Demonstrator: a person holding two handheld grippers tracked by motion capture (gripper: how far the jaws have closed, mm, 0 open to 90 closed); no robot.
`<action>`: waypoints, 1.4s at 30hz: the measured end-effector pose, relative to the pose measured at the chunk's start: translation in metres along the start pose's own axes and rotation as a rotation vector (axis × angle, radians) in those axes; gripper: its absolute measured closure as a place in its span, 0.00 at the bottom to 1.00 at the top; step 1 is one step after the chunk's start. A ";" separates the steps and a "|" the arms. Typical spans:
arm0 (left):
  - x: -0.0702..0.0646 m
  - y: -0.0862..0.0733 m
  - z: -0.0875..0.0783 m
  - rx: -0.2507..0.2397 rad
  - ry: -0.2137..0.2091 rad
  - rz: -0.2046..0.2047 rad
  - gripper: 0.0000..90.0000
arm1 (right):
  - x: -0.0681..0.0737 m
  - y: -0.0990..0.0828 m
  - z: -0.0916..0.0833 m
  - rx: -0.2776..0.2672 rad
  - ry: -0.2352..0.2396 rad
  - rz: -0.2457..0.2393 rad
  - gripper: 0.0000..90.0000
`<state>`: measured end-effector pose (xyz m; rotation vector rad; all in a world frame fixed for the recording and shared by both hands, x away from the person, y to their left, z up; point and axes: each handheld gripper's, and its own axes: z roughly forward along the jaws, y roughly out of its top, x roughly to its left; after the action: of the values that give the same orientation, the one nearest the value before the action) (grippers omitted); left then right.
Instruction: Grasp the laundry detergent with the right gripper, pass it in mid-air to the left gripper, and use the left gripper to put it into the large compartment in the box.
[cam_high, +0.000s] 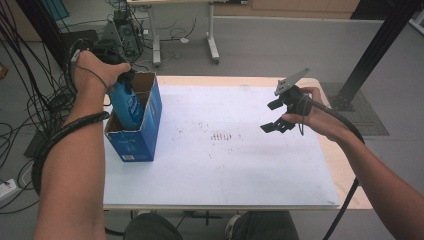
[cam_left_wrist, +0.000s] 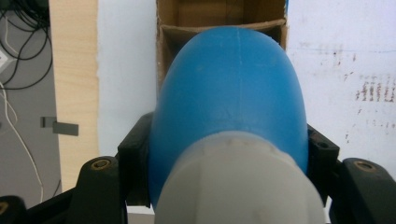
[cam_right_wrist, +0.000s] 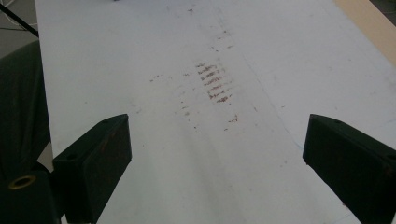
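A blue bottle (cam_high: 128, 106) with a pale grey cap (cam_left_wrist: 239, 183) stands partly inside an open blue cardboard box (cam_high: 141, 138) at the table's left side. My left gripper (cam_high: 124, 76) holds the bottle from above, mostly covered by the hand. In the left gripper view, the black jaws press both sides of the bottle (cam_left_wrist: 229, 88) just below the cap, over the box's brown inside (cam_left_wrist: 219, 18). My right gripper (cam_high: 273, 116) hovers over the table's right half, jaws wide apart with nothing between them; the right gripper (cam_right_wrist: 219, 154) looks down at bare sheet.
A white sheet (cam_high: 230, 150) with reddish-brown smudges (cam_right_wrist: 214, 81) covers the wooden table (cam_high: 345, 175). Cables (cam_high: 30, 100) lie on the floor to the left. Beyond the far edge stands a table leg (cam_high: 212, 45), with a black frame post (cam_high: 380, 45) at the right.
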<state>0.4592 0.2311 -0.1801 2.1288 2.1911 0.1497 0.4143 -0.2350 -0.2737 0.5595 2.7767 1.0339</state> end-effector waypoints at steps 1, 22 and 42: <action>0.000 0.000 0.006 0.002 0.003 0.004 0.41 | 0.000 -0.001 0.001 0.000 0.001 -0.002 0.09; -0.002 -0.006 0.057 0.026 0.004 0.016 0.41 | -0.002 -0.004 0.011 0.005 0.010 0.011 0.09; -0.005 -0.009 0.081 0.024 0.008 0.024 0.41 | -0.003 -0.007 0.013 0.002 0.010 0.017 0.09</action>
<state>0.4604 0.2269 -0.2613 2.1716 2.1837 0.1347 0.4180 -0.2332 -0.2876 0.5801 2.7867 1.0408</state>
